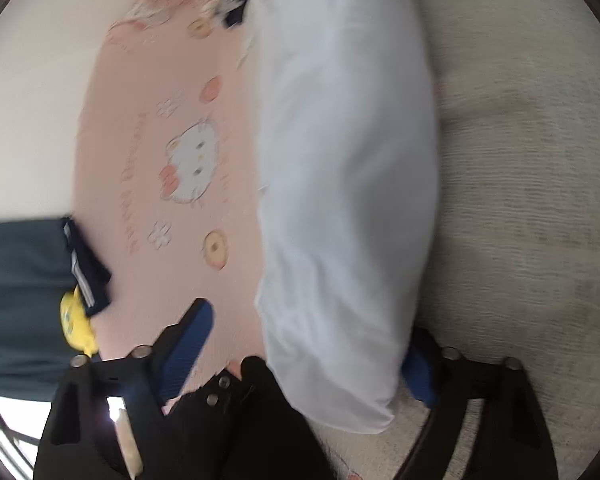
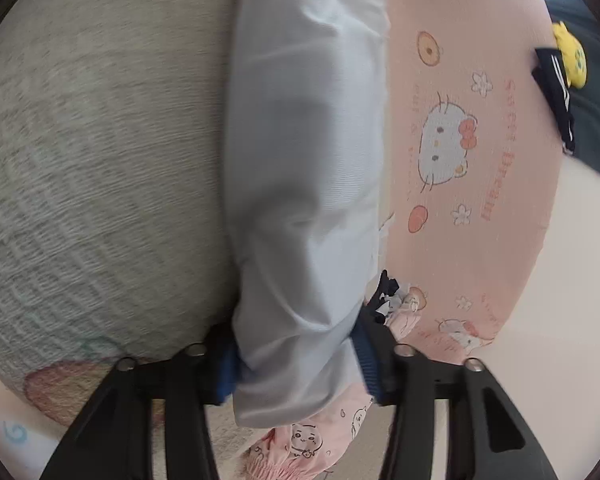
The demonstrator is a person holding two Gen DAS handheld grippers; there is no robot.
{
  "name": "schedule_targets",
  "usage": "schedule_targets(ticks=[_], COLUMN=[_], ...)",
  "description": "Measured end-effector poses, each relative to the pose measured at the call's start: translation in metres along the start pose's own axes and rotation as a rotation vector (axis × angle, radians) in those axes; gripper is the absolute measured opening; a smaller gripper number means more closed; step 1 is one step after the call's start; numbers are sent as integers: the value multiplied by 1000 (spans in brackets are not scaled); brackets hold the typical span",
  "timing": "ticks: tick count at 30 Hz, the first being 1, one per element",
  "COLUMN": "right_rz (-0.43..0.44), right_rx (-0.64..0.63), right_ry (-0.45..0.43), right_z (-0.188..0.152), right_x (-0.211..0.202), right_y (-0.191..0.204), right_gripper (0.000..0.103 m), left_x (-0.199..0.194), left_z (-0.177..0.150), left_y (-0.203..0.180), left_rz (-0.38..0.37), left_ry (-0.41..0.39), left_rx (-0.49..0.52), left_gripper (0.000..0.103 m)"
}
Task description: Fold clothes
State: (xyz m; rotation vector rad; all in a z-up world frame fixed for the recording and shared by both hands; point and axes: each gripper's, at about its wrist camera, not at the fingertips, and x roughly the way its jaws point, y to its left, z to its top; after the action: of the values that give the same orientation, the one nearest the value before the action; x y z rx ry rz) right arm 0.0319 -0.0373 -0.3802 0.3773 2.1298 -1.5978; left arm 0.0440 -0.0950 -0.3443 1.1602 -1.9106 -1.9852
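Two tools are on one white garment point(image 1: 340, 184), a long folded strip lying between the pink cartoon sheet point(image 1: 148, 160) and the grey blanket point(image 1: 520, 160). My right tool point(image 2: 296, 368) pinches its near end; my left tool point(image 1: 300, 356) stands wide around the other end, not visibly gripping. Lifting now could let the left end slip and undo the fold.

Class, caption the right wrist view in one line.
Right gripper clamps one end of a folded white garment beside a pink cartoon-cat blanket.
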Motion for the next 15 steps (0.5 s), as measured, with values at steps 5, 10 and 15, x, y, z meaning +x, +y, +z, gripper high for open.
schedule_targets(ticks=[5, 10, 15], right_rz=[13, 76, 235], right_rx=[58, 135, 226], right_ry=[-3, -22, -19], right_z=[0, -2, -1], right_x=[2, 8, 18], right_y=[-2, -14, -41], right_gripper=[40, 37, 36], left_x=[-4, -2, 14], left_z=[-7, -10, -5], left_y=[-11, -16, 13], left_rz=[-39, -75, -224], left_ry=[-13, -31, 38], left_rx=[-11, -115, -294], left_gripper=[38, 15, 15])
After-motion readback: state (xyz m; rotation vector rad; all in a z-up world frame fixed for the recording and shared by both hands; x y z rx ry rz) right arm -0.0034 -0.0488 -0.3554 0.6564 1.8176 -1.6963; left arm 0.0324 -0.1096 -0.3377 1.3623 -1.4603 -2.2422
